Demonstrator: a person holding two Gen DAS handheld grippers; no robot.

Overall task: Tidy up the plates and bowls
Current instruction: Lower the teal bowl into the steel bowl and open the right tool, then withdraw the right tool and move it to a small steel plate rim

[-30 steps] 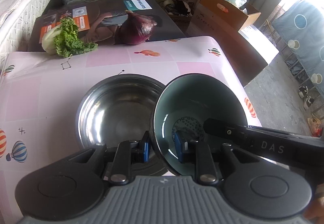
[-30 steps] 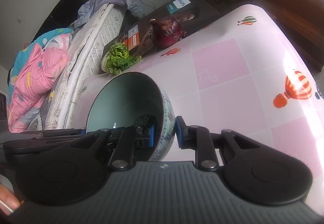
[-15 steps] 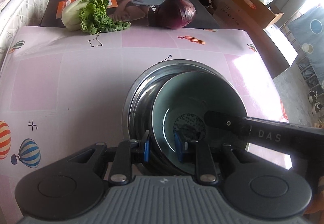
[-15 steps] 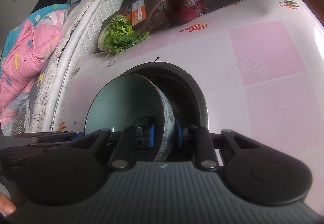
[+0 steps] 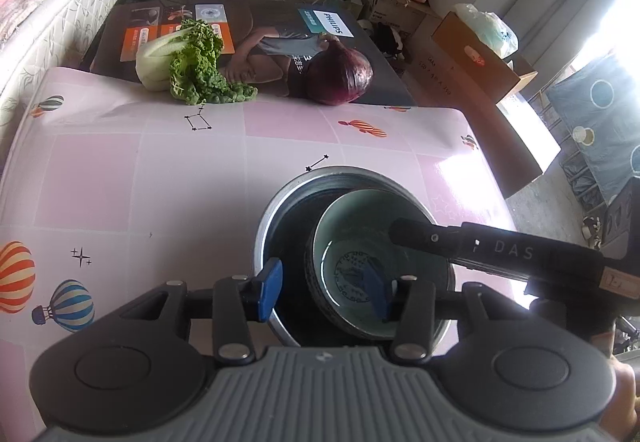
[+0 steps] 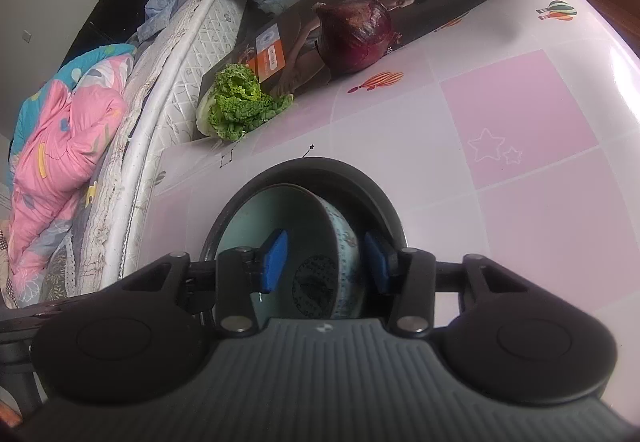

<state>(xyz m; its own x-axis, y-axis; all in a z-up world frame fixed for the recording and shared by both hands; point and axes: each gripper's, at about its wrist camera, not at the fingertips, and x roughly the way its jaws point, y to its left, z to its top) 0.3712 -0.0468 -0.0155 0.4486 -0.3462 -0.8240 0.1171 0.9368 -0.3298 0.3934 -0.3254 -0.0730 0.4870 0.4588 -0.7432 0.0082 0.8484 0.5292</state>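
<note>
Ceramic bowl [image 5: 372,266], a second ago pinched by its rim and held tilted beside the steel bowl [image 5: 280,198], now sits inside it on the pink bench [image 5: 140,178], mouth up, leaning slightly. Both the left gripper [image 5: 325,292] and the right gripper [image 6: 326,262] have just been opening; their fingers [image 6: 275,260] straddle the ceramic rim without pressing it.
</note>
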